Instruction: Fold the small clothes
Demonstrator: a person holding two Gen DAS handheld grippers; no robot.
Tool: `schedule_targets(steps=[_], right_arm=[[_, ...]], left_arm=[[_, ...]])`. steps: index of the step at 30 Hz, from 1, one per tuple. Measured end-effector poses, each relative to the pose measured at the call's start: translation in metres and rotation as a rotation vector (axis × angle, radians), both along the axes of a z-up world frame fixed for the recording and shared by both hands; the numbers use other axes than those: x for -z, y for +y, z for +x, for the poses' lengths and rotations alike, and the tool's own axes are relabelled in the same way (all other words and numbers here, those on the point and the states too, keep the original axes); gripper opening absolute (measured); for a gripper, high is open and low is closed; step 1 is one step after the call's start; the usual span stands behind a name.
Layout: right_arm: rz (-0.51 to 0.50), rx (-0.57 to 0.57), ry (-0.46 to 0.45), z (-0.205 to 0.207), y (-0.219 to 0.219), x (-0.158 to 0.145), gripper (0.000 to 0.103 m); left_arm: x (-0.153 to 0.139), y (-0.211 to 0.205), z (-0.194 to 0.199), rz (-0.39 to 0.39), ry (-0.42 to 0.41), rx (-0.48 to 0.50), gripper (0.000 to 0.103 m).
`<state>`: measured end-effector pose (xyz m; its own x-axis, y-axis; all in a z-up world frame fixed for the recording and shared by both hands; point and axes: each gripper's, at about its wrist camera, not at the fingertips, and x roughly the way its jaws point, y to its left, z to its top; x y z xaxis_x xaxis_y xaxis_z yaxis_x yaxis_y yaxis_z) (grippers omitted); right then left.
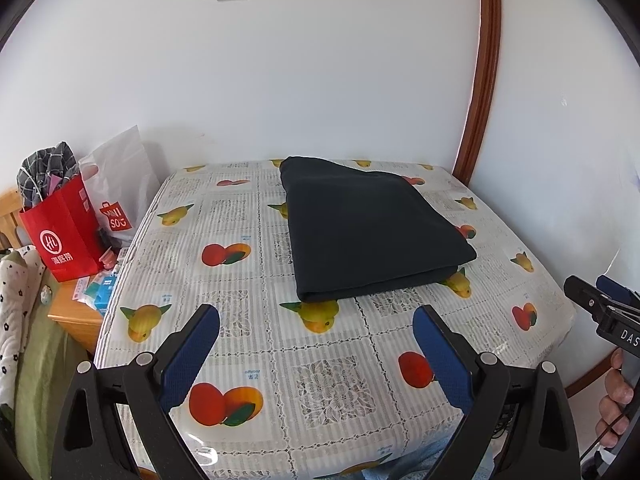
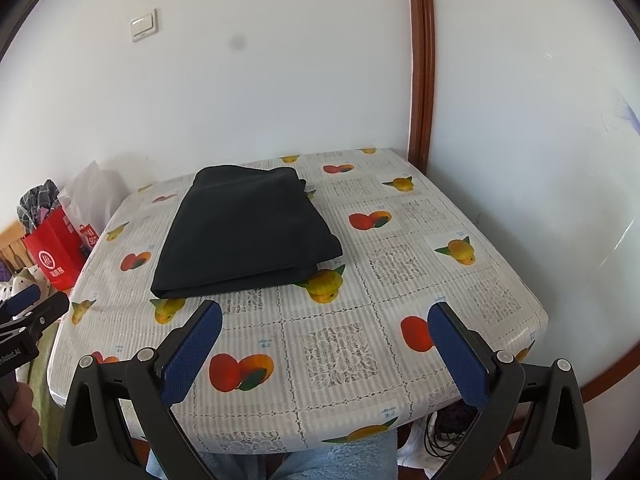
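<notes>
Folded dark garment [image 1: 372, 232] lies flat on the fruit-print tablecloth [image 1: 332, 376], toward the far side near the wall. Left gripper [image 1: 316, 316] hovers nearer than the garment, jaws wide apart, holding nothing. Right gripper [image 1: 592, 300] enters right of the garment. Red paper bag [image 1: 60, 232] stands left of it

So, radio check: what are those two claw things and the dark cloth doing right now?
Left gripper open, empty. Right gripper open, empty. Dark garment lies folded on the table, untouched. Nothing in the way.
</notes>
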<state>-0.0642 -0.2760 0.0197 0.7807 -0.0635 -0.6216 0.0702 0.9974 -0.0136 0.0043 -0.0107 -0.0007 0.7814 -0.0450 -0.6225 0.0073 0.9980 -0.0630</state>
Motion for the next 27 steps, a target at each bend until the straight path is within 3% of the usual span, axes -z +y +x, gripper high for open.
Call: schedule_targets(steps=[27], right_arm=[[0.009,-0.018,0.009,0.0012,0.0070,0.0032,0.101]], left_arm=[[0.0041,0.0072,0.0016,-0.017,0.017,-0.015,0.098]])
